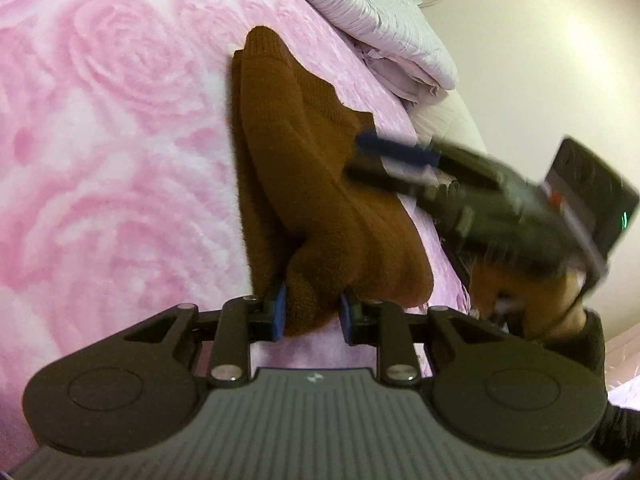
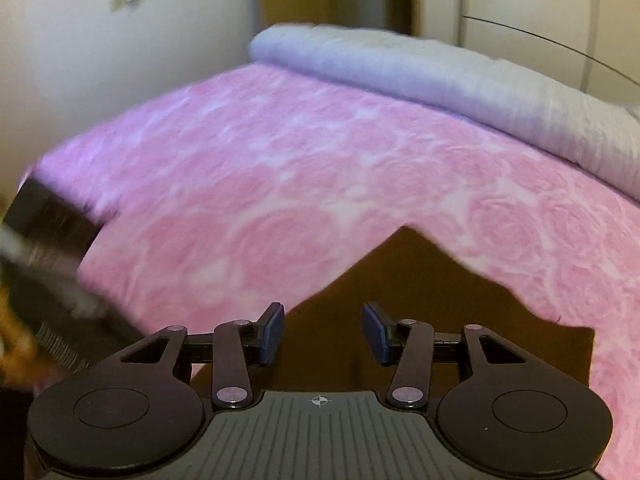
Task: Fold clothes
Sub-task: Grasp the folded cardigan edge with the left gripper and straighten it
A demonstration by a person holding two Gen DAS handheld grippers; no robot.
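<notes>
A brown knitted garment (image 1: 304, 184) lies bunched on a pink rose-patterned bedspread (image 1: 112, 152). My left gripper (image 1: 311, 312) is shut on a fold of its near end, cloth bulging between the blue pads. My right gripper (image 1: 360, 152) shows blurred in the left wrist view, fingertips at the garment's right edge. In the right wrist view my right gripper (image 2: 324, 334) is open and empty, with a flat part of the brown garment (image 2: 420, 300) below and ahead of the fingers. The left gripper's body (image 2: 52, 276) shows blurred at the left.
A folded pale lilac quilt (image 1: 372, 12) lies at the bed's far end; it also shows in the right wrist view (image 2: 460, 80). The bedspread (image 2: 260, 184) stretches wide ahead. A cream wall (image 2: 100, 60) and a wardrobe (image 2: 540, 8) stand behind the bed.
</notes>
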